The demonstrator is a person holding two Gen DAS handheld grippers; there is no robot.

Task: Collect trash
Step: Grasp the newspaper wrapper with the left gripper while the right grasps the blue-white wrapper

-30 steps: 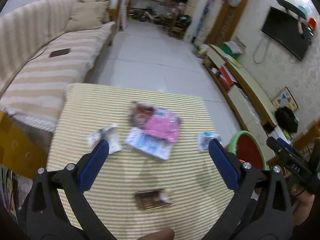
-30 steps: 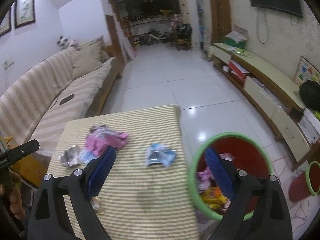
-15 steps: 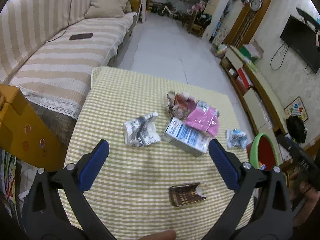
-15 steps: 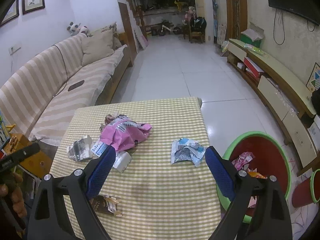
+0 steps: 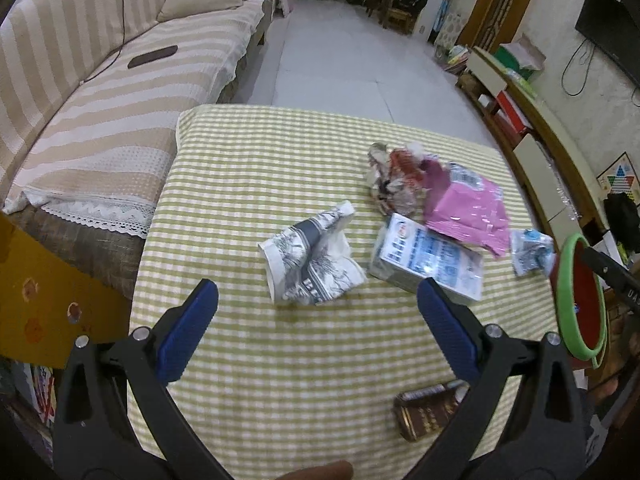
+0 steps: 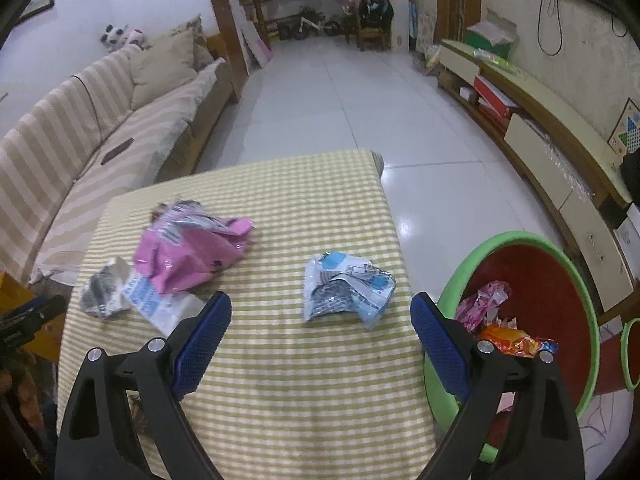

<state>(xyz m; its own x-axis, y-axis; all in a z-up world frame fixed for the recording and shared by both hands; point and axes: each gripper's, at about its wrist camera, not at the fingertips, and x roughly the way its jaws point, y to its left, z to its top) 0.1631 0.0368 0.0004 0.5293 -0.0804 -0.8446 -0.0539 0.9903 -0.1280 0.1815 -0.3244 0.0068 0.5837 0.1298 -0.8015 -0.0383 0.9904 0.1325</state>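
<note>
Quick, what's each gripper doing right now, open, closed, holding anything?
Left gripper: open, holding nothing, above the crumpled grey-and-white wrapper.
Right gripper: open, holding nothing, facing the blue-and-white wrapper.

Both cameras look forward and down along their own blue-padded fingers onto the checked table (image 5: 256,184), from above its near edge and fairly close to it. The left wrist view sits toward the table's sofa side and faces across it, so the crumpled grey paper (image 5: 310,260) lies straight ahead, with the red bin (image 5: 582,300) only at the right margin. The right wrist view sits toward the table's bin side, facing the blue-white wrapper (image 6: 346,290), with the bin (image 6: 532,264) large just beside the table edge. Both views share the tabletop, the pink bag (image 5: 466,210) (image 6: 188,256), the blue-white wrapper (image 5: 532,250), the sofa (image 5: 100,92) (image 6: 60,148) left of the table and the tiled floor beyond it.
</note>
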